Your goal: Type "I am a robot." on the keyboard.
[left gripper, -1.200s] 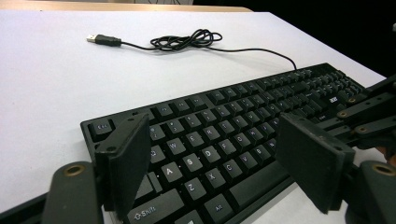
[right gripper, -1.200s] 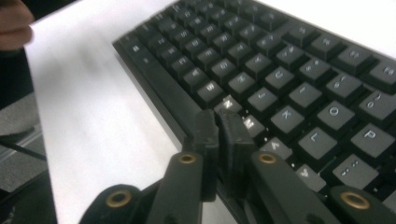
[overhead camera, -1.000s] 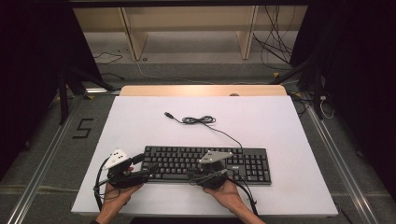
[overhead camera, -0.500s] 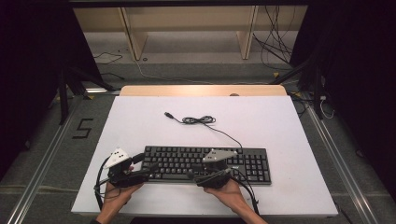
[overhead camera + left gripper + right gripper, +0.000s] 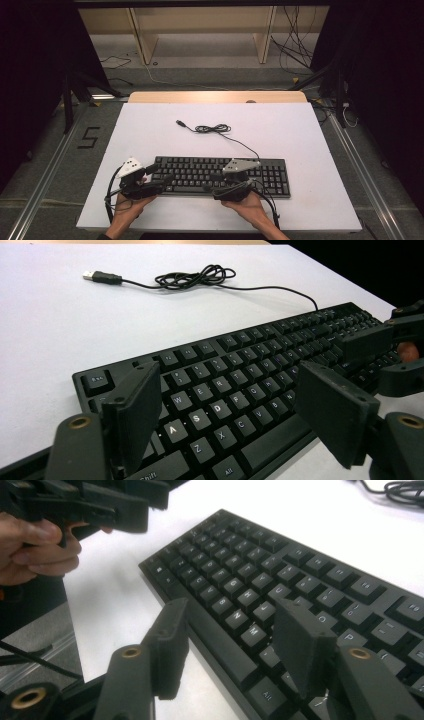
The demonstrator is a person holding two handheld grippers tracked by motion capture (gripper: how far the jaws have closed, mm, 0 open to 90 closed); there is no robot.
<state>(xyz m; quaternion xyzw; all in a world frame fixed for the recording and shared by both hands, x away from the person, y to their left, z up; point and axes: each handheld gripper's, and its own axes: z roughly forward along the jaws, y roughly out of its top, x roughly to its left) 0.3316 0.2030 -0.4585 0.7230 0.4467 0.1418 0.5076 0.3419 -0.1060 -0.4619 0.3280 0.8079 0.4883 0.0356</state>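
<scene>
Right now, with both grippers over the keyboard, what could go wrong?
1. Both grippers, left and right, are open over the keyboard, so a jaw could press or catch a key by accident.
2. The keyboard's cable lies in a loose coil on the table. Moving the keyboard could drag the plug.

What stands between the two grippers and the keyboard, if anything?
Nothing visible does. The left gripper hangs with open jaws over the left end of the keyboard, and the right gripper with open jaws at its front edge near the middle. The keyboard's cable lies coiled beyond the keyboard, away from both.
</scene>
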